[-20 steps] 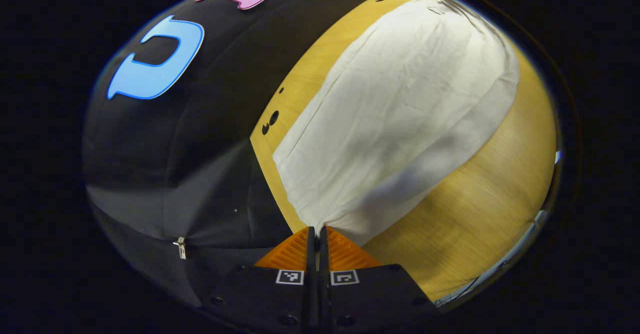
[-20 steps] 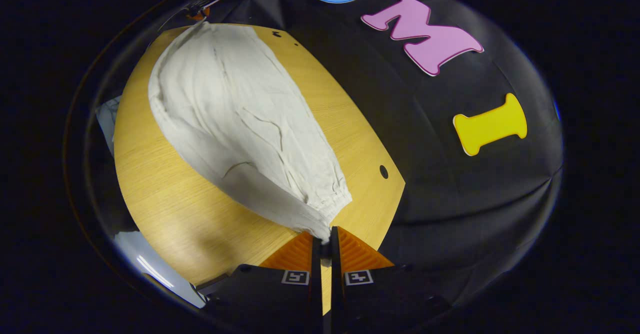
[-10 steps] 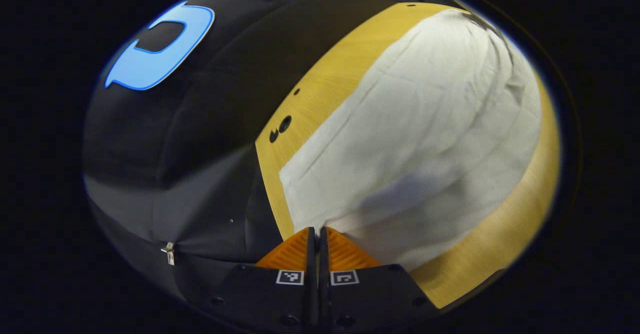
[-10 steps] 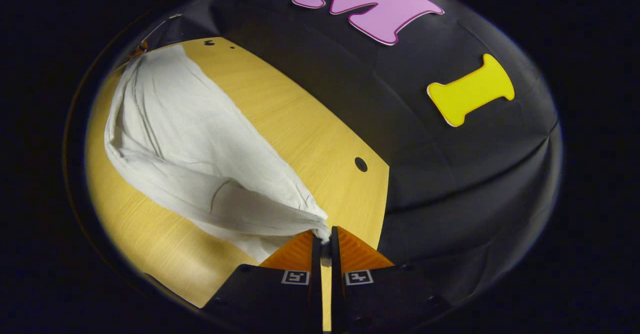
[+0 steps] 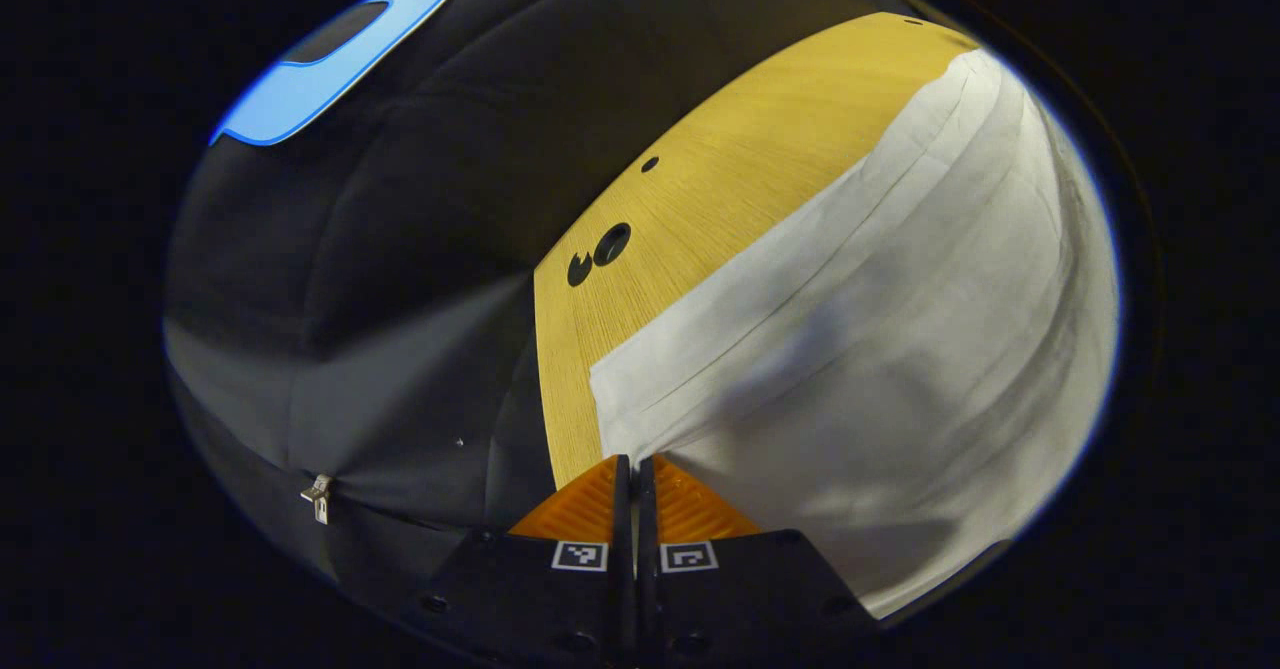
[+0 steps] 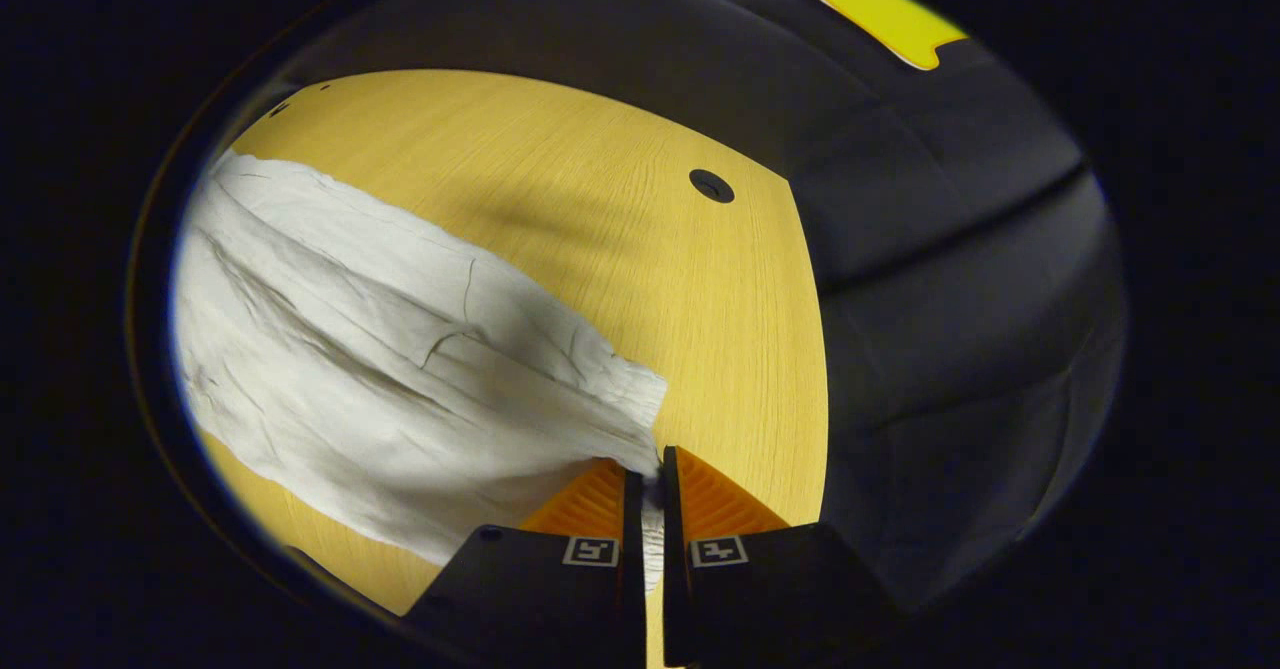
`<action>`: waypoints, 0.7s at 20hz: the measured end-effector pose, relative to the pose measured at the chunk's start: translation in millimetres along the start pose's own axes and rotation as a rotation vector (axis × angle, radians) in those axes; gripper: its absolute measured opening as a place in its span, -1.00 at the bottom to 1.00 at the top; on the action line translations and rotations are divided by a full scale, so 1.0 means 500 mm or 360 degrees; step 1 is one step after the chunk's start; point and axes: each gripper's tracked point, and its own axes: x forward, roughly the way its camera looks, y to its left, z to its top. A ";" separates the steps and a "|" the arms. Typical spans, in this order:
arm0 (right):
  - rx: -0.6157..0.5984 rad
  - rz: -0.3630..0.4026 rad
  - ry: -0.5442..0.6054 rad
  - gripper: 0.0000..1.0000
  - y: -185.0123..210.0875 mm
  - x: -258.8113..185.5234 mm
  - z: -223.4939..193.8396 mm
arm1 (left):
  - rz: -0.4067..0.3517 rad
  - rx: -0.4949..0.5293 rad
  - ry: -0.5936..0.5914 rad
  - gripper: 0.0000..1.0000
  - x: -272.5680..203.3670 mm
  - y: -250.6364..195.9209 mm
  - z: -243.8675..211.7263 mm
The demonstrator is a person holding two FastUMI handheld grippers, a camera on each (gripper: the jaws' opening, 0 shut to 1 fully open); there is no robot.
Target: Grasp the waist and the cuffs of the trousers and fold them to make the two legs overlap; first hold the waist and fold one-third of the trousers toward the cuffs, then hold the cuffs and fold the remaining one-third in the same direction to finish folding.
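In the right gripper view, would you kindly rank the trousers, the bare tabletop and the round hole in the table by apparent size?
1. and 2. Trousers and bare tabletop: they look about alike, and the cloth sits nearer the camera, so I won't rank them.
3. Round hole: clearly the smallest.

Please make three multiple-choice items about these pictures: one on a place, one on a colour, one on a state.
1. Where do the trousers lie or hang?
A. over the wooden table
B. on the floor
C. in a basket

2. What colour are the trousers?
A. dark blue
B. off-white
C. red

3. In what state are the left tongs?
A. wide open, away from the cloth
B. shut on the trousers
C. shut on a table edge

Answers:
1 A, the cloth spreads over the yellow wood of the table.
2 B, the fabric is pale cream in both views.
3 B, the fingers are together with a corner of the cloth pinched between them; the right tongs pinch the trousers too.
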 end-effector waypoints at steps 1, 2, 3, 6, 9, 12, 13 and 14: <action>-0.0049 0.0000 0.0000 -0.78 -0.001 0.000 0.000 | 0.0006 0.0006 0.0004 -0.90 0.006 0.001 -0.001; -0.0093 -0.0008 0.0000 -0.78 -0.006 -0.002 -0.001 | 0.0012 0.0015 0.0011 -0.90 0.004 0.000 -0.003; -0.0121 0.0006 0.0002 -0.69 -0.007 -0.010 0.004 | 0.0015 0.0030 0.0023 -0.90 0.008 0.001 -0.006; -0.0058 0.0025 -0.0008 -0.53 -0.019 -0.006 0.001 | 0.0012 0.0055 0.0043 -0.91 0.011 -0.005 -0.012; 0.0037 0.0040 -0.0029 -0.20 -0.041 -0.016 -0.003 | -0.0030 0.0043 0.0040 -0.89 0.011 -0.008 -0.014; 0.0082 0.0044 -0.0055 0.18 -0.060 -0.028 -0.013 | -0.0104 0.0058 0.0067 -0.88 0.011 -0.005 -0.030; 0.0084 0.0029 -0.0072 0.40 -0.067 -0.035 -0.014 | -0.0118 0.0046 0.0073 -0.88 0.006 -0.005 -0.037; 0.0080 0.0009 -0.0083 0.38 -0.079 -0.047 -0.017 | -0.0105 0.0027 0.0077 -0.74 -0.004 -0.001 -0.046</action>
